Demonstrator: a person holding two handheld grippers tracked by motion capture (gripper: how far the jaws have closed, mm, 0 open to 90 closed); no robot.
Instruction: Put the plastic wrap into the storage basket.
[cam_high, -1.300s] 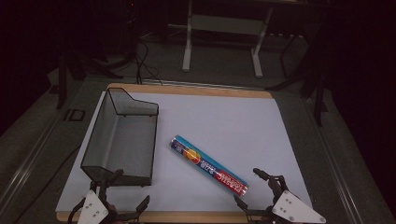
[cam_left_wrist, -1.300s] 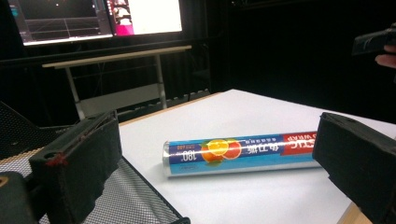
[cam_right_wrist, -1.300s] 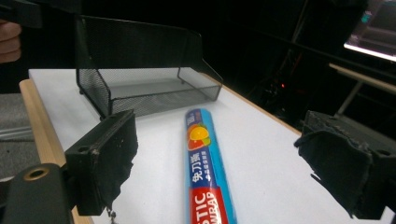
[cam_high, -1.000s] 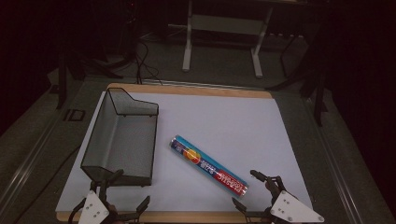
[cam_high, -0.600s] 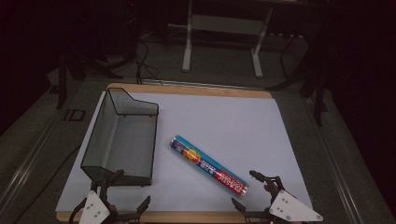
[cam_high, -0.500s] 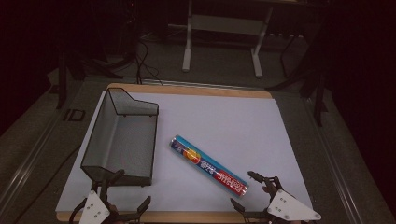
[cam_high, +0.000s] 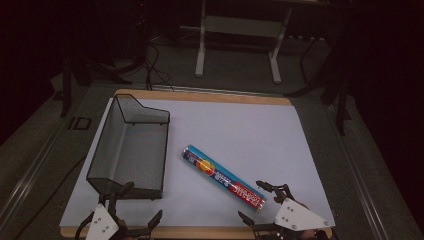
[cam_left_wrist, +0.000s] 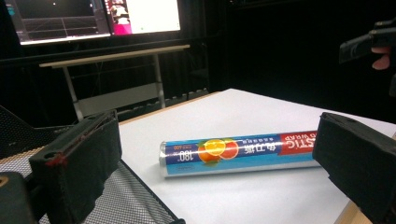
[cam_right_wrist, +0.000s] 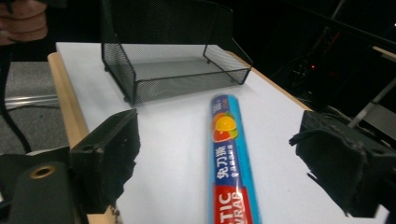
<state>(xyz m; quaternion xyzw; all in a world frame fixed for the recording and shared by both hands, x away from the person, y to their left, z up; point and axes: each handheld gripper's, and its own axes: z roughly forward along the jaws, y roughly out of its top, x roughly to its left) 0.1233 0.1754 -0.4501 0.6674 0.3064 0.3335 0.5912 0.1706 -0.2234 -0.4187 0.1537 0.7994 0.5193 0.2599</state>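
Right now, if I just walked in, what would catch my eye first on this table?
Probably the bright blue plastic wrap roll, lying slantwise on the white table. Left of it, apart, stands a black mesh tray, empty. At the near edge, the right gripper has open jaws either side of the roll's near end, not touching it.
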